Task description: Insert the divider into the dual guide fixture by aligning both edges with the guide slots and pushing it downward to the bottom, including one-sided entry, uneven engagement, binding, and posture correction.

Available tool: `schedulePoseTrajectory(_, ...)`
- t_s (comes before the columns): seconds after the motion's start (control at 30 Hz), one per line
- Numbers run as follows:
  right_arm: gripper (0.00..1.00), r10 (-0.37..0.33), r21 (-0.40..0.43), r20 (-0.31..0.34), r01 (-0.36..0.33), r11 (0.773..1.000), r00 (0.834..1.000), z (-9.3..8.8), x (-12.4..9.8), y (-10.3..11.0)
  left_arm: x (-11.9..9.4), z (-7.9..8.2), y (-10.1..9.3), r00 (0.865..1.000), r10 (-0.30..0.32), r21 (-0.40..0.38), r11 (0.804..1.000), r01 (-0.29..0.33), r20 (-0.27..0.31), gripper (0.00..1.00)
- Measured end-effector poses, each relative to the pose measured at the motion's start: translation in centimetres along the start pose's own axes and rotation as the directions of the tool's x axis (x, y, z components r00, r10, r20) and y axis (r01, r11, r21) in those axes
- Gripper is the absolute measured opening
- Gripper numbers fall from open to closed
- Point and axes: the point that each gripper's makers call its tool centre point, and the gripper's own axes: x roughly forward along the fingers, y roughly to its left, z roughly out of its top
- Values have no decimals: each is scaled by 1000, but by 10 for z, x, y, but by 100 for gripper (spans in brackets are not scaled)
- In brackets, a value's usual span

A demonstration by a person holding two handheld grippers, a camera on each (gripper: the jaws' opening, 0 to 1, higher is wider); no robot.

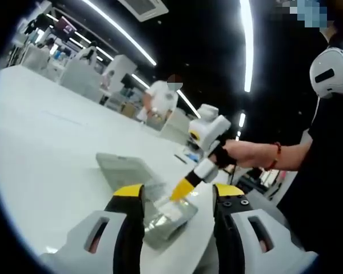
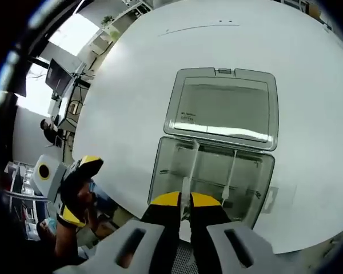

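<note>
Divider stands pinched between the right gripper's jaws inside the clear box; left gripper's jaws wide.

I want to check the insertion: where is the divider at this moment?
In the right gripper view, the divider stands in the clear box, pinched by the right tool, left of a second divider, below the open lid.

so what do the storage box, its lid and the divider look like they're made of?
Box: clear, slightly frosted plastic by the look; the white table shows through its walls.
Lid, hinged open: same translucent plastic, glossy, with bright reflections on its panel.
Divider, clamped in the right gripper: thin translucent sheet, probably plastic; too edge-on to judge its finish.
</note>
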Motion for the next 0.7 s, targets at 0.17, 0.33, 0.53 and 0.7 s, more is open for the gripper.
schedulePoseTrajectory(0.17,0,12,9,-56,-11,1000,998,5,-3,0,0,-1,1,1000,-2,-4,1000,2,-4,46)
schedulePoseTrajectory(0.33,0,16,7,-145,-15,1000,989,-2,-3,2,2,-1,3,1000,-4,-9,1000,4,-4,45)
schedulePoseTrajectory(0.53,0,3,2,-185,-2,1000,983,-6,0,1,3,-3,3,1000,-2,1,1000,2,-19,46)
schedulePoseTrajectory(0.7,0,3,11,-191,-1,1000,982,-6,1,0,3,-6,3,999,-1,25,1000,2,-41,47)
